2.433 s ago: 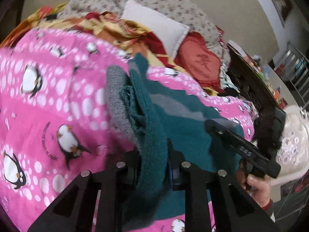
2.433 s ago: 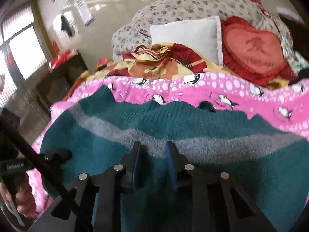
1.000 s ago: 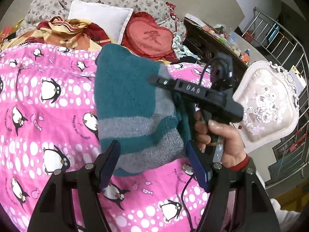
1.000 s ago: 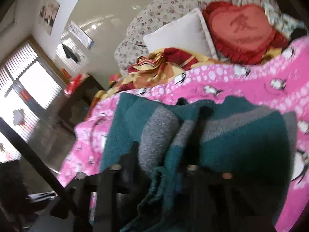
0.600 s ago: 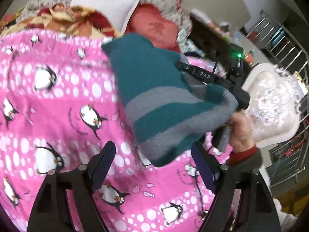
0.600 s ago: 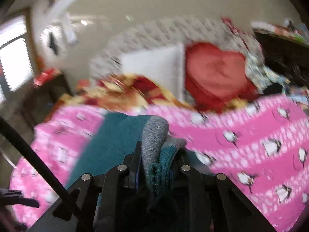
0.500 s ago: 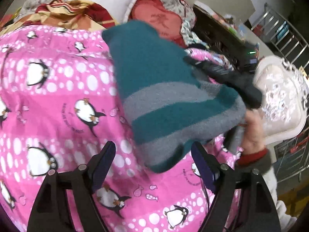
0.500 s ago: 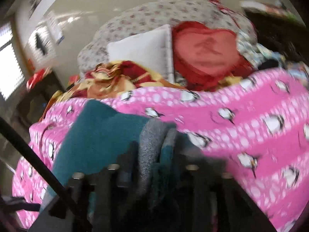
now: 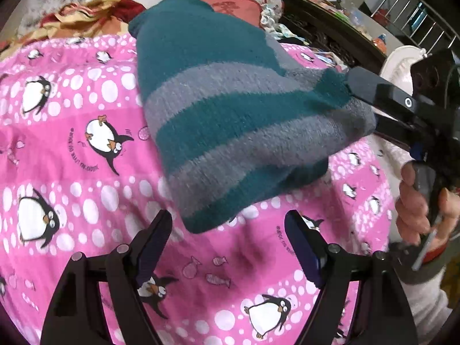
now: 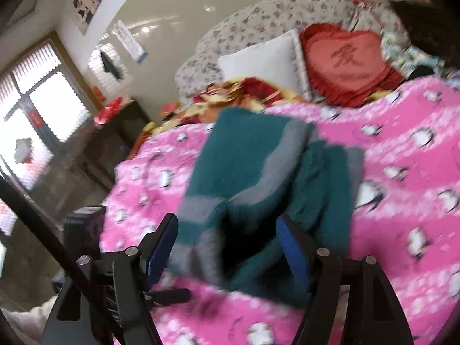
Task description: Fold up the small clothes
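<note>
On the bed (image 9: 86, 172), the right hand-held gripper (image 10: 227, 247) is opening to release the folded sweater (image 9: 230, 109); the left hand-held gripper (image 9: 228, 247), wide open and empty, should likely neaten it next.

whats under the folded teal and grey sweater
The folded teal and grey striped knit sweater lies on the pink penguin-print blanket, which shows all around it. Whatever lies directly beneath the sweater is covered, and what is under the blanket cannot be seen.
</note>
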`<state>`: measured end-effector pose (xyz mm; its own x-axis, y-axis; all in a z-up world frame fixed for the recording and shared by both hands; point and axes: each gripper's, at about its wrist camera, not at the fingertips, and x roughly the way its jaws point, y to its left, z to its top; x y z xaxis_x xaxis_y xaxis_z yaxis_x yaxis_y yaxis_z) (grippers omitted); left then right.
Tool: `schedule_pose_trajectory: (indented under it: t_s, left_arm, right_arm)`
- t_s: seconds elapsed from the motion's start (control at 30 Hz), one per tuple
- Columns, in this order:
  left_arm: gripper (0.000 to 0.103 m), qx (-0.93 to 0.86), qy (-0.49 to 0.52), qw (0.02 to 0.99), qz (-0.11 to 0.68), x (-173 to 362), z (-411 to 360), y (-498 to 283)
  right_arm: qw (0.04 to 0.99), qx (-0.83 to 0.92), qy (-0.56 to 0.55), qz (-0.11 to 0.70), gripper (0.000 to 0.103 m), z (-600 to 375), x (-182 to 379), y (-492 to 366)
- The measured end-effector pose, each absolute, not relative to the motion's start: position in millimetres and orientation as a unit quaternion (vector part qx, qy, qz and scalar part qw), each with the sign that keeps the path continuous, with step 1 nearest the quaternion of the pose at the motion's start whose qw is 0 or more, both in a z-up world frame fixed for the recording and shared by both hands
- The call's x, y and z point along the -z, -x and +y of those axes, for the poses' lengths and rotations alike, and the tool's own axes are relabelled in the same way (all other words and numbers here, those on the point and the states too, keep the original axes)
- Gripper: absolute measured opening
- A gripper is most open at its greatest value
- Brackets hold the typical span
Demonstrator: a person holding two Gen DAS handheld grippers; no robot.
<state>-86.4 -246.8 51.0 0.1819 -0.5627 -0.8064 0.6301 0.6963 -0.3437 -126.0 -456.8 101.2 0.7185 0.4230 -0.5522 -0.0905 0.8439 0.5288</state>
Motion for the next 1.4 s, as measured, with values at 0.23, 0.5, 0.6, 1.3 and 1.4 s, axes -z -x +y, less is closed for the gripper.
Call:
schedule_pose_trajectory:
  t_s: [0.23,0.5,0.6,1.3,1.4]
  left_arm:
    - [0.08,0.32,-0.025,0.812,0.488,-46.4,-270.4,92.0]
    - [0.08,0.256,-0.024,0.829,0.496,-52.7,-255.0,64.7]
    - [0.08,0.258,-0.054,0.831,0.49,-50.5,-237.4,70.9]
    - [0.08,0.267,-0.055,0.848,0.455,-76.4,-229.5,74.6]
    - [0.08,0.273,-0.07,0.845,0.455,-70.8,-249.3,69.0]
  right_arm:
    - [0.911,-0.155,-0.238,0.298,0.007,-446.3,-110.4,124.7]
    - [0.923,-0.169,-0.249,0.242,0.006,-451.6,-143.8,144.4]
    - [0.925,-0.162,-0.231,0.253,0.005,-455.4,-137.2,158.8]
    - [0.902,-0.068,-0.278,0.324,0.054,-480.4,-83.9,99.0]
    - [0.893,-0.065,-0.306,0.324,0.009,-487.6,-70.6,75.6]
